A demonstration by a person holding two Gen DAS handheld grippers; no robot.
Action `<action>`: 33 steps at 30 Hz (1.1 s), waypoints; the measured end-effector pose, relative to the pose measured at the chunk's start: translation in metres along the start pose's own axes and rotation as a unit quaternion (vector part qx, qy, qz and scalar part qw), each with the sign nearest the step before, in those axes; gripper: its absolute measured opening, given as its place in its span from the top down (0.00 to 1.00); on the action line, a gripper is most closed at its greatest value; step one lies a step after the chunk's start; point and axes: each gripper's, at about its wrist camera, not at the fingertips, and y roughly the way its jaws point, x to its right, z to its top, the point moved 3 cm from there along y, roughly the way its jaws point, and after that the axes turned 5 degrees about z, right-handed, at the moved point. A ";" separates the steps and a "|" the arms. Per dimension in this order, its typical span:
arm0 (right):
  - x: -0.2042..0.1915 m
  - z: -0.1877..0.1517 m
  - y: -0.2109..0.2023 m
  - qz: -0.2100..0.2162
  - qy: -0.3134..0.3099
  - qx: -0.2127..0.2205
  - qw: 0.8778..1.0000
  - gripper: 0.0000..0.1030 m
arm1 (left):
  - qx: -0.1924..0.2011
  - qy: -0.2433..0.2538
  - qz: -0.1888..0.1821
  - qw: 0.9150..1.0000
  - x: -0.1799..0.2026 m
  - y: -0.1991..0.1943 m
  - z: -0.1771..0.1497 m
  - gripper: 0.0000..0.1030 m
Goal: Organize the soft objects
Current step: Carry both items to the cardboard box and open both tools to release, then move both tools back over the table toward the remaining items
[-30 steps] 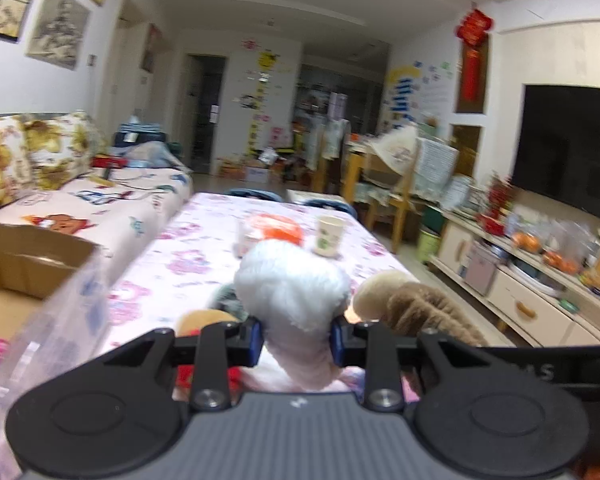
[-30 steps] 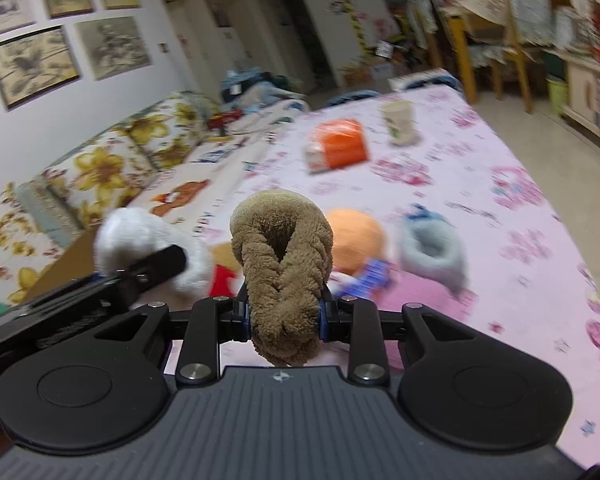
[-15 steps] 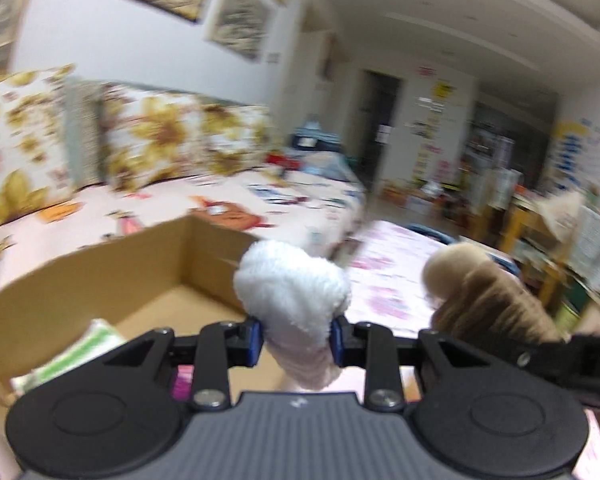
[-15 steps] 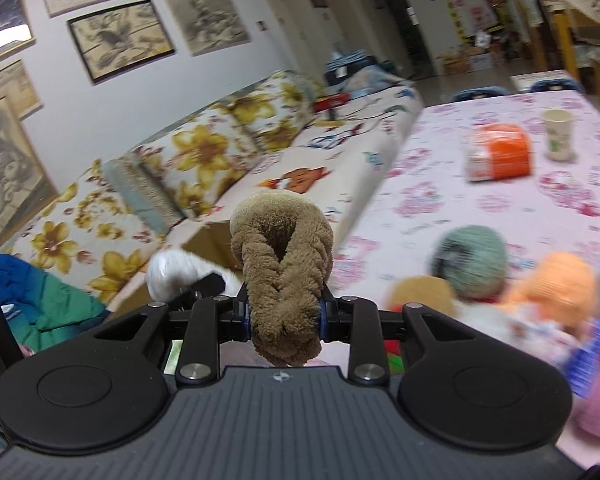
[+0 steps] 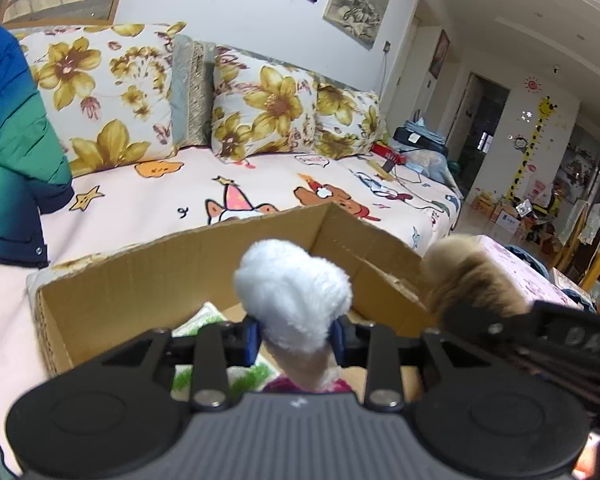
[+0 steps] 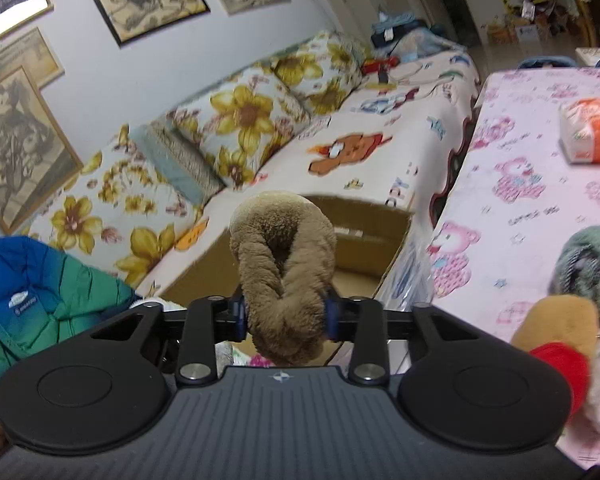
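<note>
the left tool (image 5: 296,340) has just been opening, yet its pads press a fluffy white plush (image 5: 294,296) above the corrugated cardboard box (image 5: 140,280). the right tool (image 6: 286,318) has just been opening too, a looped brown plush (image 6: 284,264) between its pads over the box.
</note>
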 end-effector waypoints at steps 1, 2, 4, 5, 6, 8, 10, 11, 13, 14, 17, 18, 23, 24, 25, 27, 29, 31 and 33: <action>0.001 -0.001 -0.001 -0.009 0.002 0.003 1.000 0.34 | -0.001 0.000 0.004 1.000 -0.001 0.000 0.000 0.64; 0.003 -0.002 -0.004 -0.013 0.003 0.007 1.000 0.19 | 0.001 -0.002 0.008 1.000 -0.002 0.001 0.000 0.60; 0.002 -0.004 -0.018 -0.014 0.005 0.024 1.000 0.02 | 0.005 -0.006 0.010 1.000 -0.003 0.001 0.002 0.51; 0.002 -0.002 -0.025 -0.017 0.005 0.032 0.999 0.02 | 0.009 -0.002 0.012 1.000 -0.002 -0.001 0.002 0.44; 0.001 0.000 -0.030 -0.020 0.005 0.038 0.999 0.02 | 0.012 0.001 0.014 1.000 0.000 -0.002 0.002 0.41; 0.002 0.000 -0.045 -0.032 0.006 0.058 0.998 0.02 | 0.024 0.008 0.012 1.000 0.002 -0.005 0.002 0.36; 0.006 0.001 -0.062 -0.049 0.006 0.075 0.996 0.02 | 0.029 0.011 0.002 1.000 0.005 -0.006 0.003 0.31; 0.007 0.000 -0.069 -0.058 0.004 0.083 0.995 0.02 | 0.032 0.013 -0.002 0.999 0.006 -0.007 0.003 0.29; 0.012 -0.001 -0.080 -0.077 -0.002 0.096 0.992 0.02 | 0.040 0.022 -0.008 0.999 0.011 -0.010 0.002 0.27; 0.014 -0.004 -0.086 -0.084 -0.006 0.101 0.991 0.02 | 0.043 0.027 -0.012 0.999 0.014 -0.012 0.002 0.24; 0.020 -0.008 -0.099 -0.105 -0.012 0.113 0.988 0.02 | 0.051 0.040 -0.031 0.997 0.022 -0.018 0.000 0.19; 0.023 -0.010 -0.103 -0.109 -0.012 0.115 0.987 0.02 | 0.054 0.046 -0.038 0.997 0.026 -0.020 -0.001 0.18; 0.035 -0.019 -0.119 -0.123 -0.001 0.118 0.985 0.02 | 0.069 0.066 -0.069 0.993 0.041 -0.030 -0.008 0.08; 0.040 -0.019 -0.122 -0.126 0.000 0.119 0.985 0.02 | 0.072 0.071 -0.077 0.992 0.045 -0.032 -0.010 0.07; 0.042 -0.020 -0.125 -0.129 0.001 0.120 0.984 0.02 | 0.074 0.075 -0.084 0.991 0.048 -0.034 -0.011 0.05; 0.044 -0.023 -0.128 -0.138 0.003 0.122 0.983 0.02 | 0.077 0.083 -0.100 0.989 0.056 -0.038 -0.015 0.01; 0.049 -0.025 -0.133 -0.143 0.010 0.124 0.982 0.02 | 0.077 0.095 -0.117 0.985 0.064 -0.041 -0.018 0.01; 0.050 -0.027 -0.135 -0.151 0.019 0.128 0.980 0.00 | 0.078 0.109 -0.129 0.983 0.072 -0.043 -0.023 0.01; 0.053 -0.030 -0.139 -0.163 0.025 0.131 0.978 0.00 | 0.078 0.125 -0.137 0.980 0.079 -0.046 -0.029 0.01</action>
